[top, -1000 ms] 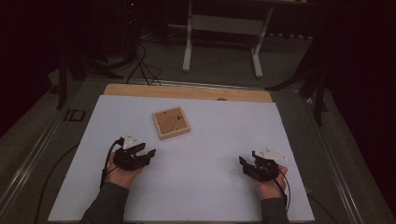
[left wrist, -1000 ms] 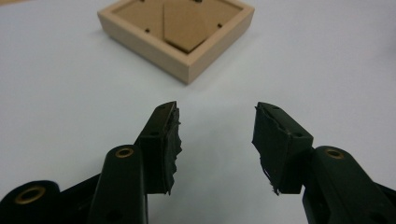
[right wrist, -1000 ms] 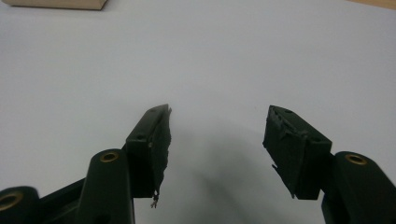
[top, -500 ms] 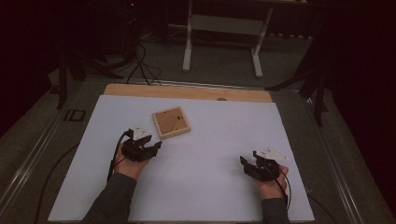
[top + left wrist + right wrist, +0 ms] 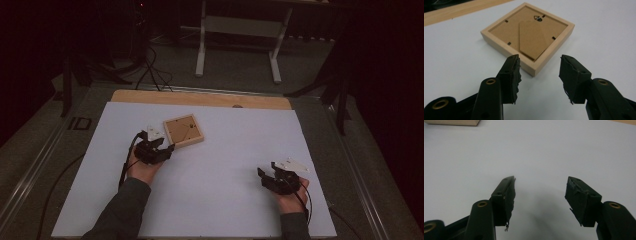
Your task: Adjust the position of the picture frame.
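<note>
A small square wooden picture frame (image 5: 183, 130) lies back side up on the white table sheet (image 5: 225, 150), its cardboard backing and folded stand showing (image 5: 531, 32). My left gripper (image 5: 167, 146) is open just short of the frame's near corner, with that corner (image 5: 534, 71) lying ahead of the gap between the jaws (image 5: 539, 60) and touching neither. My right gripper (image 5: 264, 174) rests open over bare sheet at the near right, with nothing between its jaws (image 5: 540, 180).
The table's wooden far edge (image 5: 200, 97) shows beyond the sheet. A corner of the wooden frame (image 5: 454, 122) peeks in at the top left of the right gripper view. Cables and a white stand (image 5: 237, 45) sit on the dark floor behind the table.
My left hand has moved away from me and a little right, bringing its gripper up to the frame's near corner. The right hand has stayed in place.
</note>
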